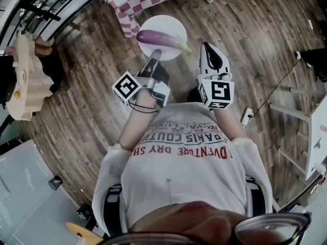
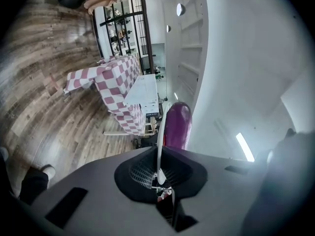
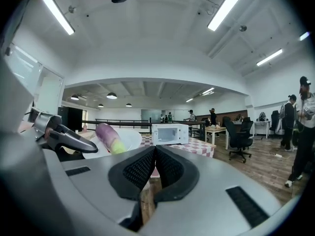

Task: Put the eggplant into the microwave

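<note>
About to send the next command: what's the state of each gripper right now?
Left gripper: shut on the rim of the white plate, with the eggplant on it.
Right gripper: shut, holding nothing.

Purple eggplant (image 1: 160,39), white plate (image 1: 164,22)

white t-shirt (image 1: 184,182), upside-down red print "dventure dry sh", dark print above it "paris coutu", both cut off
</note>
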Demonstrator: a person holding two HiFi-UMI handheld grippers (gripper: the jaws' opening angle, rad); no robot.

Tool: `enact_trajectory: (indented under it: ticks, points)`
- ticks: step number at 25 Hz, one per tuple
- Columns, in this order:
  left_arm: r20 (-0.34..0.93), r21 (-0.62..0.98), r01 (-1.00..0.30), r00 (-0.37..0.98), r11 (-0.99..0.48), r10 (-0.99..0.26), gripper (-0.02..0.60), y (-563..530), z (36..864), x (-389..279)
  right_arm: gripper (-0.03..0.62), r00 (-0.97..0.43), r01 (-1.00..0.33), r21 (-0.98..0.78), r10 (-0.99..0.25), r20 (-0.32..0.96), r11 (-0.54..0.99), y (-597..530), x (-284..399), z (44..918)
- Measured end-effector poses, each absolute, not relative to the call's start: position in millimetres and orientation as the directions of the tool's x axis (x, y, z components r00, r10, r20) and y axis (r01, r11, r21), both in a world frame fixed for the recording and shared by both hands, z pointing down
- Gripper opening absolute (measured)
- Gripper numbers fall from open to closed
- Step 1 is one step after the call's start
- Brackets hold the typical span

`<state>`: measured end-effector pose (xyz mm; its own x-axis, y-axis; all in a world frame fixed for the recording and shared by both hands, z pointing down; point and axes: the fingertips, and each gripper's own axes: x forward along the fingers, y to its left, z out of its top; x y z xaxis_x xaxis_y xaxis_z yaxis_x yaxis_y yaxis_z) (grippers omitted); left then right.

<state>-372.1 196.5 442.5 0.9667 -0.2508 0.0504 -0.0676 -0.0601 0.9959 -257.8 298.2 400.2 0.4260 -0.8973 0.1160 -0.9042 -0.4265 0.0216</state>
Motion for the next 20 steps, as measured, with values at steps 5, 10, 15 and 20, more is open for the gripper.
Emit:
enact_trajectory:
  ticks: [5, 10, 15, 20]
  points:
    - [0.036, 0.995, -0.064, 0.952, -0.083, -0.303, 0.034, 188, 431, -296, 0.026, 0.365, -0.930, -0.017, -0.928, 0.079, -0.368, 283, -173, 387]
    - [0.006, 0.997, -0.032, 0.934, -0.069, -0.358, 0.035, 186, 417, -221, 0.025, 0.318, -0.947, -0.023, -0.946, 0.064, -0.320, 281, -90, 366]
    - [-0.016, 0.999, 0.002, 0.928, -0.037, -0.372, 0.035, 190, 415, -148, 0.025, 0.316, -0.949, -0.001, -0.946, 0.075, -0.317, 290, -11, 364]
    - [0.032, 0.997, -0.053, 0.928, -0.046, -0.371, 0.034, 187, 425, -104, 0.026, 0.301, -0.952, -0.023, -0.948, 0.103, -0.305, 283, 35, 377]
